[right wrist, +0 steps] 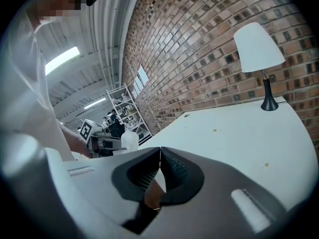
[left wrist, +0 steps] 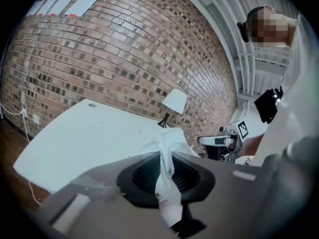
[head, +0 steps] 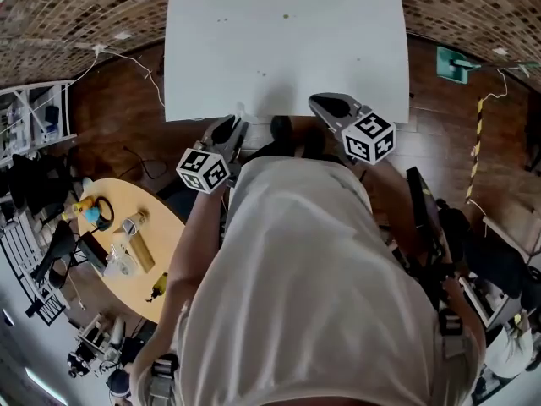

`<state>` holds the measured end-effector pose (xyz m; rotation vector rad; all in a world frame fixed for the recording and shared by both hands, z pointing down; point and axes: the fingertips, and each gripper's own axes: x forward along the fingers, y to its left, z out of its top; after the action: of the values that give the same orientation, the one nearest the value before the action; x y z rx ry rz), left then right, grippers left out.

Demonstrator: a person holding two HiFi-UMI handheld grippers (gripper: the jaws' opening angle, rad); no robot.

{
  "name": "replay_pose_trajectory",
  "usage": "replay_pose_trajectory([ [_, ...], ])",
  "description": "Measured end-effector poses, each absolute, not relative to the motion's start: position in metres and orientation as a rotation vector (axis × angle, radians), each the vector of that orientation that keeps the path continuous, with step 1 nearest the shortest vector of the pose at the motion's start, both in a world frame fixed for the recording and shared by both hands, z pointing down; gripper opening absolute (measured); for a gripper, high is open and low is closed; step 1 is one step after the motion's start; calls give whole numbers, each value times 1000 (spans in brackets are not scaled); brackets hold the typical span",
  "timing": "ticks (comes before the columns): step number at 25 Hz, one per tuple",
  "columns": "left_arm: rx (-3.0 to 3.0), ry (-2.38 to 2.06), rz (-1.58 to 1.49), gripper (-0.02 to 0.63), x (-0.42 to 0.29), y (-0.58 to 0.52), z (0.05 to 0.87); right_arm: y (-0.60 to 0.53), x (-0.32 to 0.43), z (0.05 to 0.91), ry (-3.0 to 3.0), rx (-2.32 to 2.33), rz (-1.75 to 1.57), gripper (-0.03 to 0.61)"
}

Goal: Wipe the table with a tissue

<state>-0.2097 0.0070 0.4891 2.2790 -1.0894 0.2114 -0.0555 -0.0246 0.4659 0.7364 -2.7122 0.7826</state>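
Tissue is pinched between the left gripper's nearly closed jaws, just at the table's near edge. Right gripper, jaws together and empty, hovers at that same edge.

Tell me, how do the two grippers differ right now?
The left gripper is shut on a white tissue; the right gripper is shut on nothing. The right gripper reaches over the table at its near edge; the left gripper ends about at that edge. Both point toward the table.

Bright, even light; fisheye-warped edges
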Motion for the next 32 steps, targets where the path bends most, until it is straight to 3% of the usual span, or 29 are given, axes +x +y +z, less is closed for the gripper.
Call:
replay_pose_trajectory([
  [17, 2314, -919, 374, 55, -250, -63, 532, -63, -79, 458, -2571, 1090, 771, 8],
  [32, 2184, -894, 540, 55, -243, -97, 573, -70, -43, 467, -2507, 1254, 892, 8],
])
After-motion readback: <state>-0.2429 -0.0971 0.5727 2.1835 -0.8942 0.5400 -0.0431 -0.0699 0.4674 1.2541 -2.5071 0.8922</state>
